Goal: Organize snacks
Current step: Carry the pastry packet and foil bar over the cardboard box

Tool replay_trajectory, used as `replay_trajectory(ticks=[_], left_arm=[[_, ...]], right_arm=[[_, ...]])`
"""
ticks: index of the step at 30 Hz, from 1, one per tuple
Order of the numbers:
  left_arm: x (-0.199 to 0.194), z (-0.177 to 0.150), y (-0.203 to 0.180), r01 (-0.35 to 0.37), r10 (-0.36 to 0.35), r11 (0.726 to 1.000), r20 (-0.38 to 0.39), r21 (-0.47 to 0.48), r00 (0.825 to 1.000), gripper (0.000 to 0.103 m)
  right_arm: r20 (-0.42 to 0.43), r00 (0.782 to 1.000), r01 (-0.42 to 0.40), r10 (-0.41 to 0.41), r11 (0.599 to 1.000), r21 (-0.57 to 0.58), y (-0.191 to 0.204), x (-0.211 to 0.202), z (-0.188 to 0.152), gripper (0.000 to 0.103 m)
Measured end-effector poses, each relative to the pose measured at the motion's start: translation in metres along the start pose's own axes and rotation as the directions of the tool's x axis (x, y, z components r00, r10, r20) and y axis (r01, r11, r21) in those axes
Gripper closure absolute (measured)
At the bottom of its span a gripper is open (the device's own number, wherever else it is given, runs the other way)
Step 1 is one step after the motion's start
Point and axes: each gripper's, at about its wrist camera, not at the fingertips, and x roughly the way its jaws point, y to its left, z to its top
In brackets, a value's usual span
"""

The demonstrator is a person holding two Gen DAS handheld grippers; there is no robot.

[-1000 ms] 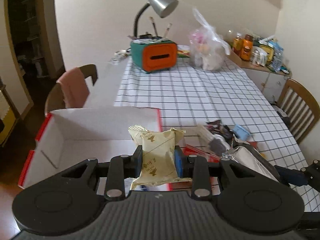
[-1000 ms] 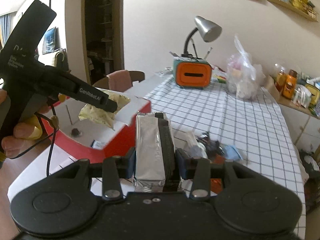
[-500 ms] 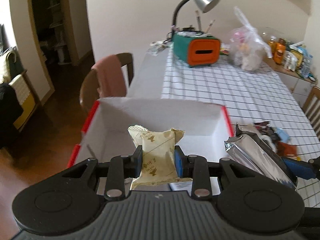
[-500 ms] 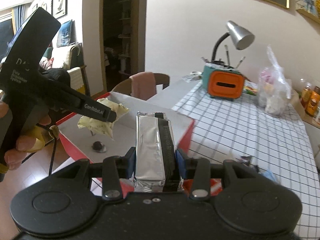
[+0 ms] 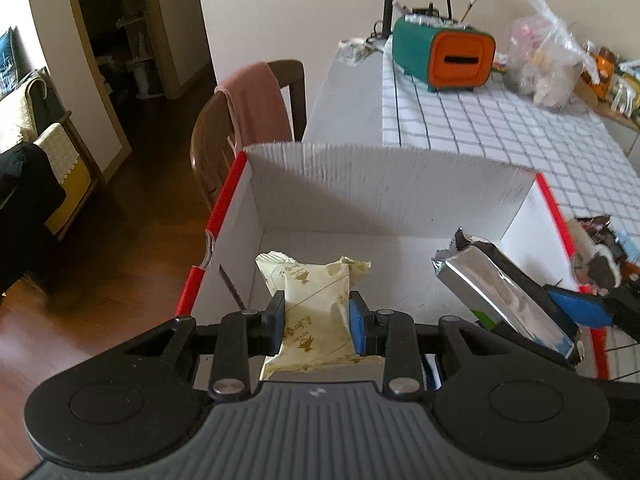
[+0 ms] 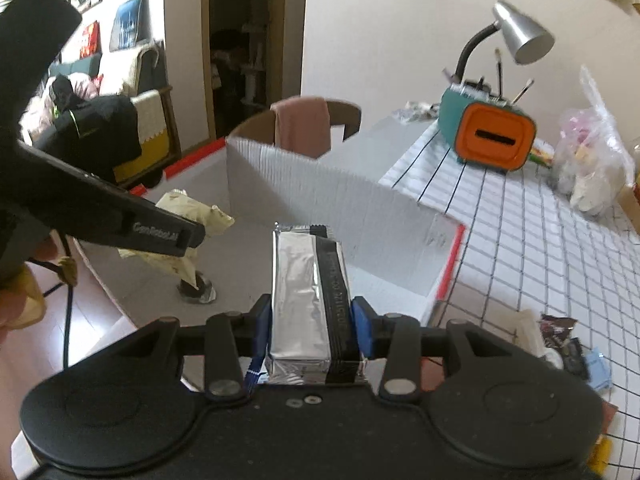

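The white corrugated cardboard box with red rims [image 5: 384, 196] is being shown at the corner of the grid-patterned tablecloth [image 5: 500, 132], its floor mostly bare. Above that floor the left gripper [image 5: 316, 316] is being kept clamped on the pale yellow snack packet [image 5: 316, 300], and beside it the right gripper [image 6: 312, 324] is being kept clamped on the silver foil snack bar [image 6: 308, 292], both well apart from the walls. A small dark wrapped item [image 6: 198, 290] is being partly hidden beneath the packet. Loose wrappers [image 6: 568, 344] outside the right rim are being blurred and cut off.
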Motion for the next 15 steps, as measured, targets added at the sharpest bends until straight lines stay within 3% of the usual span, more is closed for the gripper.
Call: replay_trajectory(ticks=[15], left_arm=[[0.023,-0.011,-0.012,0.014,-0.01,0.997,-0.051,0.072,0.999,0.072]], right_arm=[[-0.103,0.995,-0.003,0.0,1.0,-0.031,0.015,0.026,-0.006,0.063]])
